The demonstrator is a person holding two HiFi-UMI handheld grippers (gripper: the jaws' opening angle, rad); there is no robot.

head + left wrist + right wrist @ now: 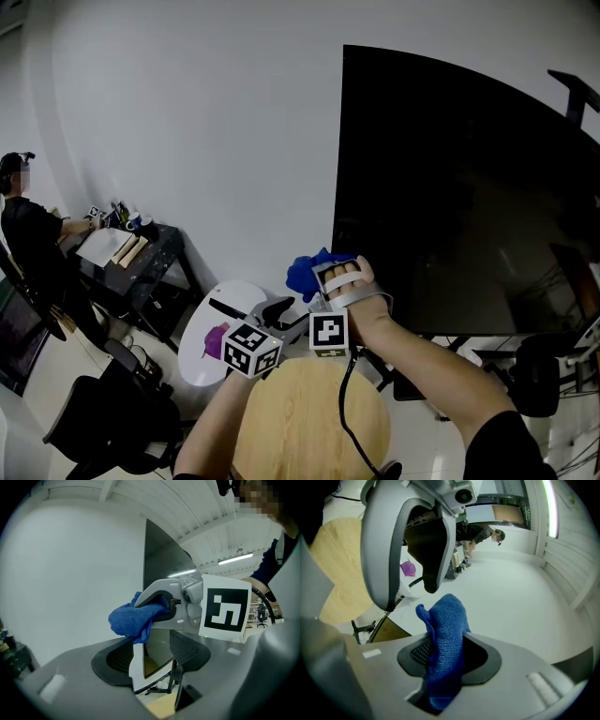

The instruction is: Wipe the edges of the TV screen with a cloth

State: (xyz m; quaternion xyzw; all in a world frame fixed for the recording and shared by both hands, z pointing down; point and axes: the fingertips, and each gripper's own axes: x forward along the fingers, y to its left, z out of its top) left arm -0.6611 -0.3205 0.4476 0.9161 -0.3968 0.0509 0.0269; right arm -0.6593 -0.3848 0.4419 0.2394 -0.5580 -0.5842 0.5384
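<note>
Head view: the black TV screen [469, 187] stood against a white wall. The right gripper [321, 274] was raised to the screen's left edge, near the lower corner. It carried a blue cloth [302, 272], which bunched out just beside that edge (whether the cloth actually pressed on the frame could not be told). The person's right hand [354, 284] was wrapped round the gripper's handle, above its marker cube [328, 333].

In the right gripper view the two fingers were clamped on the cloth. It rose in a fold between them and hung down into the gap.

The left gripper [275, 309] sat lower and to the left of the right one, close by it. In its own view its fingers stood apart with nothing between them. Through the gap showed the screen's left edge and the cloth-bearing right gripper.

Below both grippers lay a round wooden table [300, 422]. Beside it was a small white round table [199, 323] with a purple item [216, 339] on it. Far left, a person [33, 234] sat at a dark desk [150, 258].
</note>
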